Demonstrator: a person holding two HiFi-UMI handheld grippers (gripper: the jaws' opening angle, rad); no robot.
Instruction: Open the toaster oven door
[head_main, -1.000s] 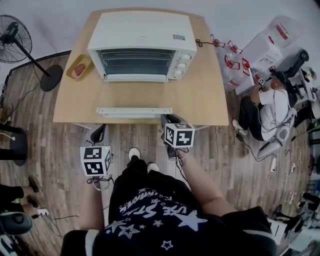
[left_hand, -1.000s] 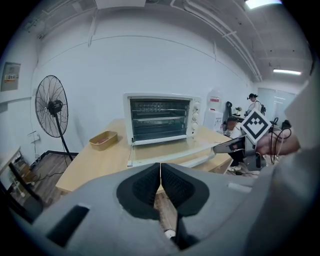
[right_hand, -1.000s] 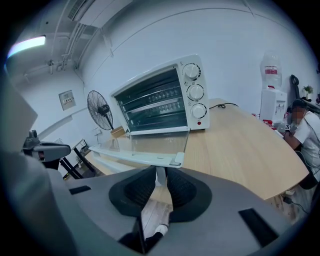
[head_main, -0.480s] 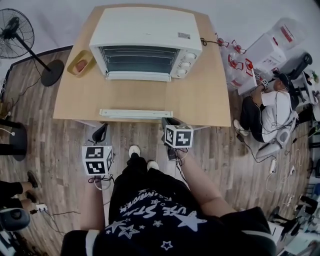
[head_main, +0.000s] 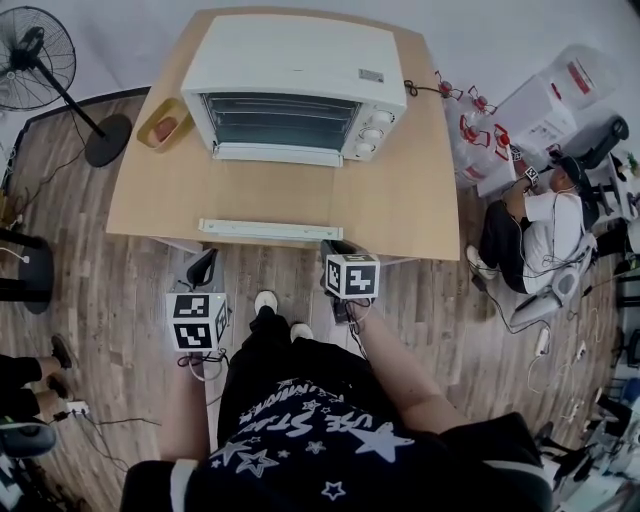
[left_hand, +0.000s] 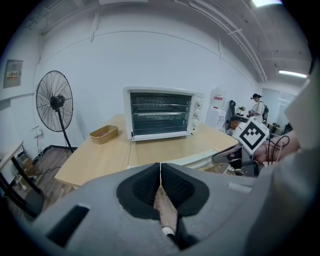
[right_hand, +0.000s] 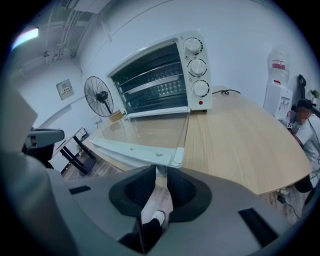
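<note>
The white toaster oven (head_main: 295, 65) stands at the back of the wooden table (head_main: 400, 190). Its glass door (head_main: 270, 190) lies folded down flat, and the white door handle (head_main: 270, 229) runs along the table's front edge. My right gripper (head_main: 336, 248) is at the handle's right end. In the right gripper view the door handle (right_hand: 135, 149) lies just ahead, and my right gripper (right_hand: 160, 174) is shut on a white part of it. My left gripper (head_main: 203, 264) hangs below the table's front edge, left of the handle. In the left gripper view my left gripper (left_hand: 160, 172) is shut with nothing in it.
A tan tray (head_main: 160, 128) sits on the table left of the oven. A standing fan (head_main: 40, 60) is on the floor at the far left. A person (head_main: 525, 215) sits on the floor to the right among boxes and cables. My feet are under the table's front edge.
Only the head view has shifted slightly. The door stays flat and my right gripper stays at the handle's right end. The left gripper has hardly moved.
</note>
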